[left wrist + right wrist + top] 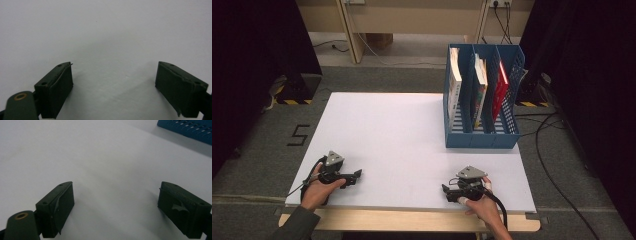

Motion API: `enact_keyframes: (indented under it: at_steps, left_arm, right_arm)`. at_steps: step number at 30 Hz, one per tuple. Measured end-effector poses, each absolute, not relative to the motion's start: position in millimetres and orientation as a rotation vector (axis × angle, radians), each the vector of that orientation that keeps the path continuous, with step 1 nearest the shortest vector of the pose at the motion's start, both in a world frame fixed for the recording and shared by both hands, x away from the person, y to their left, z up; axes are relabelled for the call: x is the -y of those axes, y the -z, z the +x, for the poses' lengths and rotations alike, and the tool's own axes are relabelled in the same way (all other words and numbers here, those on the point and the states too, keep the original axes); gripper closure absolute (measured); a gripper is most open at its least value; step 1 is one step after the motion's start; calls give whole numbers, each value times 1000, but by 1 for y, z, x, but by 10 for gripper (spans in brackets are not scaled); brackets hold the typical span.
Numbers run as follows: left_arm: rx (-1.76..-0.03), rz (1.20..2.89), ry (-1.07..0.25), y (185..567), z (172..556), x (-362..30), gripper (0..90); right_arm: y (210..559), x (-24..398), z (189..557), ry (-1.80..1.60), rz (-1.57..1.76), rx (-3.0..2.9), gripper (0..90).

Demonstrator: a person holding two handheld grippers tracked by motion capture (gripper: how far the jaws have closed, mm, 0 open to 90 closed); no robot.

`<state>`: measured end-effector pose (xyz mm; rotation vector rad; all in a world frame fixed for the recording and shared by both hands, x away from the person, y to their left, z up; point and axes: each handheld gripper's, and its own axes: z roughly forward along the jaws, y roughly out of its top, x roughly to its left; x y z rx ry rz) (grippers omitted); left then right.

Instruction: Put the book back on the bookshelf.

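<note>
My left gripper [357, 175] rests low over the white table [402, 145] near its front left edge, held by a hand, jaws pointing right. In the left gripper view its jaws stand wide apart over bare white surface, left gripper [115, 77] open and empty. My right gripper [446, 192] sits near the front right edge, jaws pointing left. In the right gripper view the right gripper [116, 197] is open with nothing between the pads. A blue three-slot file rack [482, 137] stands at the table's back right, with a white book [454, 82], a colourful book [481, 85] and a red book [500, 90] upright in it.
The rack's blue corner [187, 130] shows at the top right of the right gripper view. Cables [547, 150] lie on the grey carpet right of the table. A wooden table leg [349, 35] and dark curtains stand behind. A "5" mark [298, 135] is on the floor at left.
</note>
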<state>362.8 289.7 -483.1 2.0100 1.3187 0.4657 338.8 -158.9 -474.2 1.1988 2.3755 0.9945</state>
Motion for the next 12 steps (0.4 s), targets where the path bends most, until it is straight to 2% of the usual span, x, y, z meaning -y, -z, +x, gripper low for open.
enact_keyframes:
  at_steps: [12]
  left_arm:
    - [-1319,2010,-464,483,363,-290,136]
  right_arm:
    - [474,159,339,-998,1200,-2374,142]
